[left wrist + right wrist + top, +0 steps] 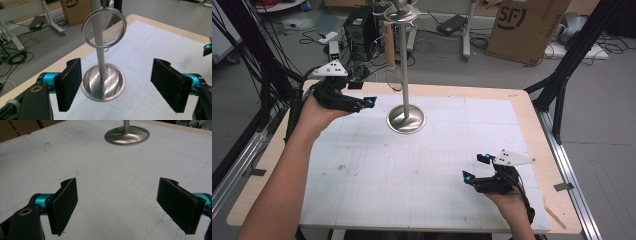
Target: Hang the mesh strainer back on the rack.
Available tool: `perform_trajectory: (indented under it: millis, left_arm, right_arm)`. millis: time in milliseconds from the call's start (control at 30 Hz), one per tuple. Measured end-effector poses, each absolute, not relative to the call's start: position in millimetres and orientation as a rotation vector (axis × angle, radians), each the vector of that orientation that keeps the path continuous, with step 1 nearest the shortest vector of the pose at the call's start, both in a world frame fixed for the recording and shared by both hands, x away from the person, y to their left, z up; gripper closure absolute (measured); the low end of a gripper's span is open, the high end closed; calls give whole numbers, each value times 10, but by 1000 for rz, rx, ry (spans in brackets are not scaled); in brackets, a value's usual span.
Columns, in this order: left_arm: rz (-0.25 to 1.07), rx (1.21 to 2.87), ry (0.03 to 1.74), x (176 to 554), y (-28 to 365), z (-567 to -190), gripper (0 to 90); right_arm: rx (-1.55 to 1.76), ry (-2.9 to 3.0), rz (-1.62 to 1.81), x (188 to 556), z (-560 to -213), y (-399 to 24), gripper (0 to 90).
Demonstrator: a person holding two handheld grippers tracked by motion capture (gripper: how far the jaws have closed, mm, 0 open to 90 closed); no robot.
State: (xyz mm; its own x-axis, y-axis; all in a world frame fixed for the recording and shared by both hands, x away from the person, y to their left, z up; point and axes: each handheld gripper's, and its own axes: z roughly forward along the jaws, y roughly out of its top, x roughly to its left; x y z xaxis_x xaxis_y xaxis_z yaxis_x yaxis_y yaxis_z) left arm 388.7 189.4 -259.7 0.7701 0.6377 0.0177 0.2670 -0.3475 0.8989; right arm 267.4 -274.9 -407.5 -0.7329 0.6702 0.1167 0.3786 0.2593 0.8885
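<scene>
A polished metal stand with a round dished base and a thin upright pole stands at the back middle of the white mat. A thin metal ring hangs against the pole, above the base. My left gripper is held just left of the stand, pointing at it. Its jaws are open and frame the base from a short distance, with nothing between the pads. My right gripper hovers low over the mat at the front right, open and empty, facing the stand's base.
The white gridded mat lies on a wooden table. Beyond the table on the floor are a cardboard box, a computer tower and cables. Black frame struts rise beside the table's right rear corner.
</scene>
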Motion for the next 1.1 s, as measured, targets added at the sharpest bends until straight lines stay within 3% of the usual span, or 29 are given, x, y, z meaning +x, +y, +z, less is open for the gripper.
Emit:
perform_trajectory:
  millis: [1100]
  left_arm:
    - [400, 1957, 666, 3642, 1900, -2991, 175]
  right_arm:
    - [976, 2268, 1458, 2676, -4097, -2709, 163]
